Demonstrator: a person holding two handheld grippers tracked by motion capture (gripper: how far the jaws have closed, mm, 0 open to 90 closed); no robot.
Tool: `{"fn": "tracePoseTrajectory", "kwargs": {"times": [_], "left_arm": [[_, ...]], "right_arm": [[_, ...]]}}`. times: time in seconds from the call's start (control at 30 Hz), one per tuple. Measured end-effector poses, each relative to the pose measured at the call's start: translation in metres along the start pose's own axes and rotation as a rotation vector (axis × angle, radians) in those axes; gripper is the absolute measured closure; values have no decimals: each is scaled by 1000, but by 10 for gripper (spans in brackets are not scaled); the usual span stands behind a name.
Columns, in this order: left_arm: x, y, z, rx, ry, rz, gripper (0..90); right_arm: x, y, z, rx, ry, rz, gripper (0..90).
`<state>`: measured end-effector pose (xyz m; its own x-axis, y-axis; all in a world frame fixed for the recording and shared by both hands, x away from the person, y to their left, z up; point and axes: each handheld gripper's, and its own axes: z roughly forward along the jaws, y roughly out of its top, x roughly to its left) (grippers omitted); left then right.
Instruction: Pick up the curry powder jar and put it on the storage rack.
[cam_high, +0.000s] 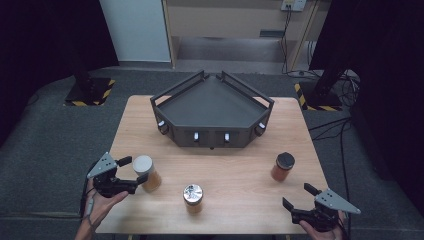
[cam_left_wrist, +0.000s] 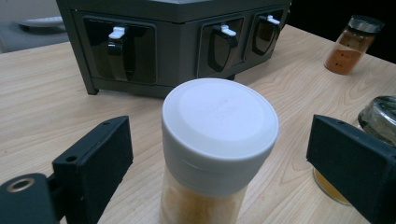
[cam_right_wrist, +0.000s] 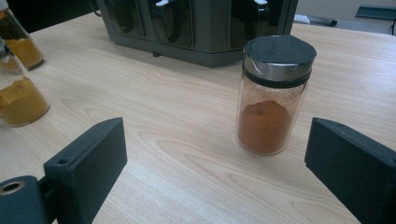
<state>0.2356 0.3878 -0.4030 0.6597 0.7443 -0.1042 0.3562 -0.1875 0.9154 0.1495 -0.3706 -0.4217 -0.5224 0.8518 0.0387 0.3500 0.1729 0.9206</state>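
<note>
At lower left, the left gripper straddles the white-lidded glass jar of yellow-orange powder, jaws spread, untouching; at lower right, the right gripper gapes empty.

White-lidded jar of orange powder, black-lidded jar

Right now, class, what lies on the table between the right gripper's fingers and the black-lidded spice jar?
Nothing: in the right gripper view, bare wooden table separates the right gripper from the black-lidded jar.
</note>
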Motion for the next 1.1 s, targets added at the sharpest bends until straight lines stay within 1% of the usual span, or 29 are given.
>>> {"fn": "tracePoseTrajectory", "kwargs": {"times": [0.1,0.4,0.5,0.6,0.67,0.73,0.8,0.9,1.1], "left_arm": [[2,-1,5,-3,-9,-3,78],[3,-4,15,-20,-21,11,146],[3,-5,17,-24,-23,29,208],[0,-5,19,-20,-8,56,249],[0,-7,19,-29,-1,55,289],[1,-9,19,-36,2,62,321],[-2,-9,18,-38,11,76,325],[-2,-11,19,-46,12,71,327],[-2,-10,19,-44,10,77,328]], "right_arm": [[0,0,0,0,-2,1,57],[0,0,0,0,-2,5,57],[0,0,0,0,-2,4,57],[0,0,0,-1,-2,0,57],[0,0,0,0,-3,3,57],[1,0,0,1,-3,6,57],[0,0,0,-1,-3,2,57],[0,0,0,-1,-2,1,58],[0,0,0,-1,-4,1,57]]}}
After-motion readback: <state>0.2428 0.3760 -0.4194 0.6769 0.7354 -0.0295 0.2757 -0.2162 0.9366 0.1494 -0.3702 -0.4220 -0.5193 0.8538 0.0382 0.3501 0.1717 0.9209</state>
